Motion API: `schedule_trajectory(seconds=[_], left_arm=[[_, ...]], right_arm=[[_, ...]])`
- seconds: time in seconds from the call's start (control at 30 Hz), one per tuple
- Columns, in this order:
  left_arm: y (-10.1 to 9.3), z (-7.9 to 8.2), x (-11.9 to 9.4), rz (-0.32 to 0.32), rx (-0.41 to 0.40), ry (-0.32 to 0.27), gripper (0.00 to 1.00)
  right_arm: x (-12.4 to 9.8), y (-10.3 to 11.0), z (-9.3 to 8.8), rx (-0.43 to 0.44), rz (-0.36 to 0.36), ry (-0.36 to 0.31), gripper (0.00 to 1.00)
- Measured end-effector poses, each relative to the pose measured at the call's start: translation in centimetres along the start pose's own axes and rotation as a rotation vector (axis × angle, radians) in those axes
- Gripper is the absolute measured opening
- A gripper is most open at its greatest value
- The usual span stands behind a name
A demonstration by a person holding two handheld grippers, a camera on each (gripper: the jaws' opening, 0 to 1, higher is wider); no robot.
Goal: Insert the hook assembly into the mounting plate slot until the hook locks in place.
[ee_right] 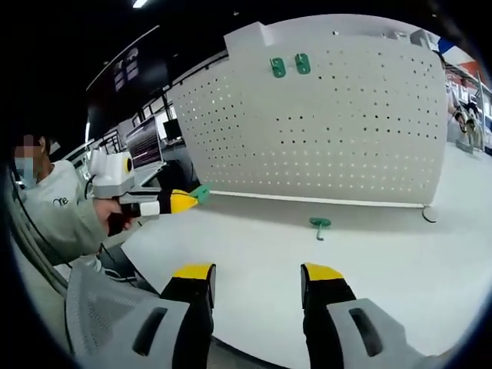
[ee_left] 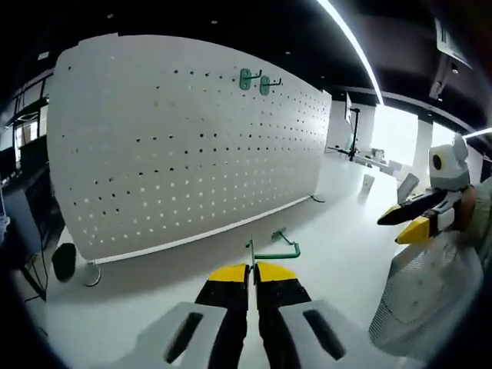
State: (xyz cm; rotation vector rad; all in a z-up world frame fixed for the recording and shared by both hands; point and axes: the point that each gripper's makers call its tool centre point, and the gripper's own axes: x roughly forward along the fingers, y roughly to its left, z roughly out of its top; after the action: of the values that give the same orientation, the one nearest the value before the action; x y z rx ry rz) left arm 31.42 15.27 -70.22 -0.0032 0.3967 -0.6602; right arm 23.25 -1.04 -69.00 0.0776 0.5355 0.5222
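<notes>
In the left gripper view we count one white pegboard (ee_left: 192, 138) standing upright on the white table (ee_left: 338, 254), with two green hooks (ee_left: 254, 79) already mounted side by side near its top edge. Our left gripper (ee_left: 252, 270) rises from the bottom with its yellow-tipped jaws pressed together on one green hook (ee_left: 275, 252), whose bent rod sticks out just above the tips, held over the table in front of the board. At the right edge the right gripper (ee_left: 411, 219) comes in, black with yellow tips, and its jaws look parted; a mesh-patterned sleeve sits beneath it. We can read no writing in this view. In the right gripper view the same pegboard (ee_right: 323, 115) shows with its two mounted hooks (ee_right: 290, 65) near the top. One more green hook (ee_right: 320, 225) lies loose on the table (ee_right: 415, 261), near the foot of the board and apart from both grippers. Our right gripper (ee_right: 257, 275) stands spread wide, nothing between its two yellow-tipped jaws. The left gripper (ee_right: 188, 198) enters from the left, pinching a green piece at its tip, held by a person (ee_right: 58, 211) whose top bears a small mark too small for us to read. A dark screen behind shows lines of text we cannot make out.
</notes>
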Motion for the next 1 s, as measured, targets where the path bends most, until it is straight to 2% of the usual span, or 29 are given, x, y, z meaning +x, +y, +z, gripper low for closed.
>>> schedule_trajectory(seconds=[0.17,0.2,0.23,0.43,0.67,1.0], left_arm=[[-0.2,0.7,-0.8,0.009,-0.032,-0.054,0.02],[0.0,1.9,-1.2,0.034,-0.020,-0.119,0.02],[-0.4,2.4,-1.4,0.022,-0.024,-0.145,0.02],[-1.4,4.7,-2.5,0.031,-0.019,-0.224,0.02],[-3.1,6.0,-3.3,0.013,-0.021,-0.282,0.02],[-6.5,6.3,-3.5,-0.067,-0.006,-0.301,0.02]], right_arm=[[-0.5,0.2,1.4,0.001,0.009,-0.029,0.42],[-0.7,0.4,2.0,0.007,0.013,-0.041,0.42],[-0.9,0.6,2.5,0.010,0.017,-0.055,0.42],[-1.6,1.7,4.8,-0.001,0.038,-0.103,0.43],[-1.9,3.0,6.5,0.007,0.074,-0.143,0.41],[-1.0,5.0,6.8,0.043,0.140,-0.146,0.34]])
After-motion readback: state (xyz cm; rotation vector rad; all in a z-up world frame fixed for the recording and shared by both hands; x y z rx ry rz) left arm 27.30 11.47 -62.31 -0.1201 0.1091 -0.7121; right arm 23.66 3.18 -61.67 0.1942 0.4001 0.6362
